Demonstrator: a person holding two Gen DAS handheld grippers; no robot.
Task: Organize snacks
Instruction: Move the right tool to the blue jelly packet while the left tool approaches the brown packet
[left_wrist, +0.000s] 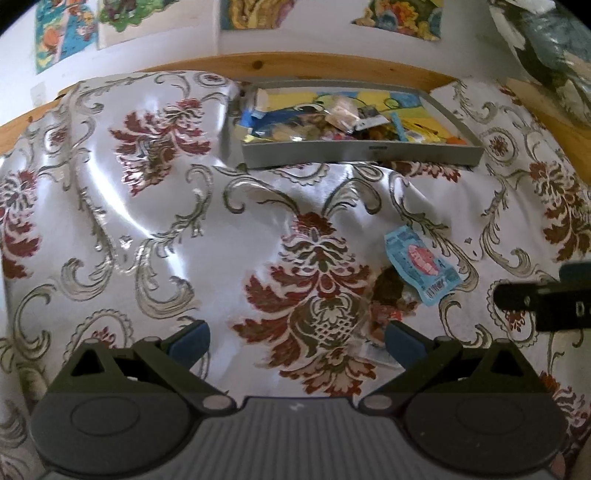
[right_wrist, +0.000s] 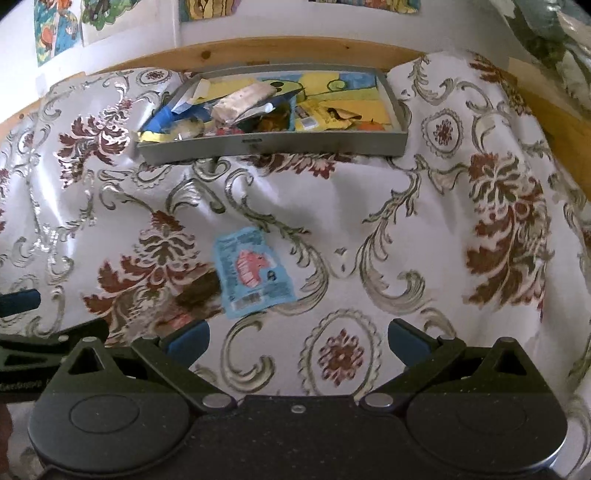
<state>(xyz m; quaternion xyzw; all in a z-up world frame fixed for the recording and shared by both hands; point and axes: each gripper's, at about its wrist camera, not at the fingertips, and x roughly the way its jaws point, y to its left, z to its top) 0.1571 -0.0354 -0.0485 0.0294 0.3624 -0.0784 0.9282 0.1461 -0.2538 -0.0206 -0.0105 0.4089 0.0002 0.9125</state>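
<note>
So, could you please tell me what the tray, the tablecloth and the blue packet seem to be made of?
Tray: grey, matte, rigid wall, probably painted wood or plastic. Tablecloth: woven fabric with a satin sheen, judging by the bright glare and soft folds. Blue packet: thin printed plastic film or foil, flat and slightly crinkled.

Wooden table (left_wrist: 258, 62), floral damask cloth (left_wrist: 147, 221) over it, grey tray (left_wrist: 362, 152), blue snack packet (left_wrist: 421, 267)

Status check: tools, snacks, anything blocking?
Left tool, right tool open, empty. Blue packet and clear-wrapped snack loose on cloth, outside grey tray. Path clear.
</note>
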